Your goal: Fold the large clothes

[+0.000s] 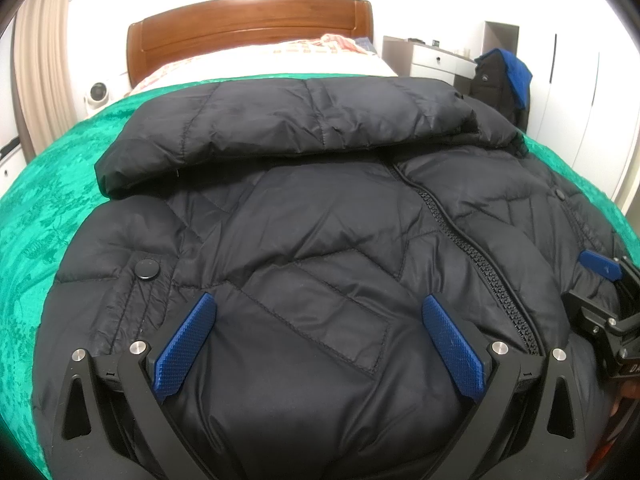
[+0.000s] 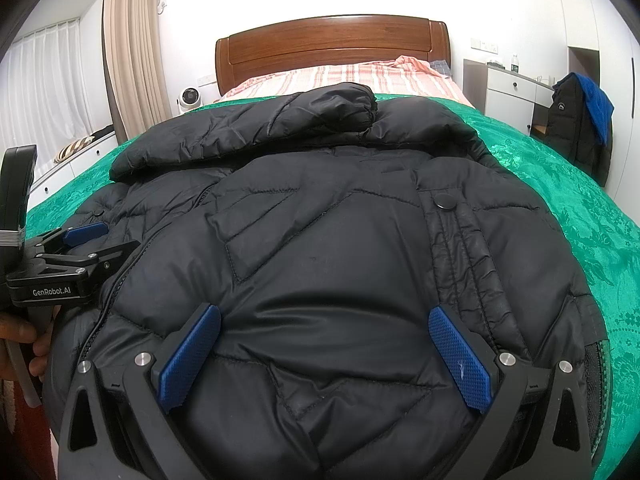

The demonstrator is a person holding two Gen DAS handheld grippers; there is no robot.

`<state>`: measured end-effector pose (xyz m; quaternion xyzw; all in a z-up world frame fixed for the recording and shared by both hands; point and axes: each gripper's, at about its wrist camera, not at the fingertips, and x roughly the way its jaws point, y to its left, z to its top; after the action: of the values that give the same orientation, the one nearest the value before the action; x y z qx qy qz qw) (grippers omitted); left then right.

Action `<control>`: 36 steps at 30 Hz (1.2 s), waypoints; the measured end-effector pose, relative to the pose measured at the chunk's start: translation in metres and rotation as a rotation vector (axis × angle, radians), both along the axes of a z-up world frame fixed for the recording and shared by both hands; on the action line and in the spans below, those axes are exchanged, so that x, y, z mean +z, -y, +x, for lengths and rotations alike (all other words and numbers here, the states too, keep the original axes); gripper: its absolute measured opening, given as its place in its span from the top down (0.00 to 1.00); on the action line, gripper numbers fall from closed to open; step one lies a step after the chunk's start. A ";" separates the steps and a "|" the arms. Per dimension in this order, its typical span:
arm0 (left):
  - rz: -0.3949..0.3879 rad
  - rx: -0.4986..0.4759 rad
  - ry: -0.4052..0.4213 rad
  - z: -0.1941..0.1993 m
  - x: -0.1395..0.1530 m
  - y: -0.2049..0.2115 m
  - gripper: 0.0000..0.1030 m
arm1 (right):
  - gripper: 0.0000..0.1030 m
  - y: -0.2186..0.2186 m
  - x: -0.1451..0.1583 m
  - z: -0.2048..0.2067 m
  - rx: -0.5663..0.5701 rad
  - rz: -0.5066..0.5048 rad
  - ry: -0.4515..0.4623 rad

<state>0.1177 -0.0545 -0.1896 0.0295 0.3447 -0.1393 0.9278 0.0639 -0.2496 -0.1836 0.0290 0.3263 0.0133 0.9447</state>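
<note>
A black puffer jacket (image 1: pixel 304 240) lies front-up on a green bedspread (image 1: pixel 48 208). Both the left tongs (image 1: pixel 320 320) and right tongs (image 2: pixel 324 328) hang spread wide just over its hem, perhaps brushing it, grasping nothing. Beyond stand a wooden headboard (image 2: pixel 332 44), curtains (image 2: pixel 132 56) and white cabinets (image 2: pixel 512 88).

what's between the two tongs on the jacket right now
The zipper runs up the black jacket between the left tongs and right tongs; otherwise only quilted fabric. The left wrist view shows it best.
</note>
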 end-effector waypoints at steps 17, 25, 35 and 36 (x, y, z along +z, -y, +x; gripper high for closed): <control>0.001 0.000 0.001 0.000 0.000 0.000 0.00 | 0.00 0.000 0.000 0.000 0.000 -0.001 0.001; 0.028 -0.008 -0.070 0.007 0.009 -0.002 0.00 | 0.00 0.000 0.000 0.000 0.001 -0.002 0.001; 0.179 0.179 -0.032 -0.011 0.097 -0.096 0.00 | 0.00 0.000 0.001 -0.001 -0.002 -0.005 0.003; 0.256 0.206 -0.006 -0.015 0.112 -0.113 0.00 | 0.00 0.000 0.001 -0.001 -0.002 -0.005 0.003</control>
<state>0.1029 0.0584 -0.0778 0.1114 0.3638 0.0017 0.9248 0.0634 -0.2497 -0.1826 0.0269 0.3249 0.0114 0.9453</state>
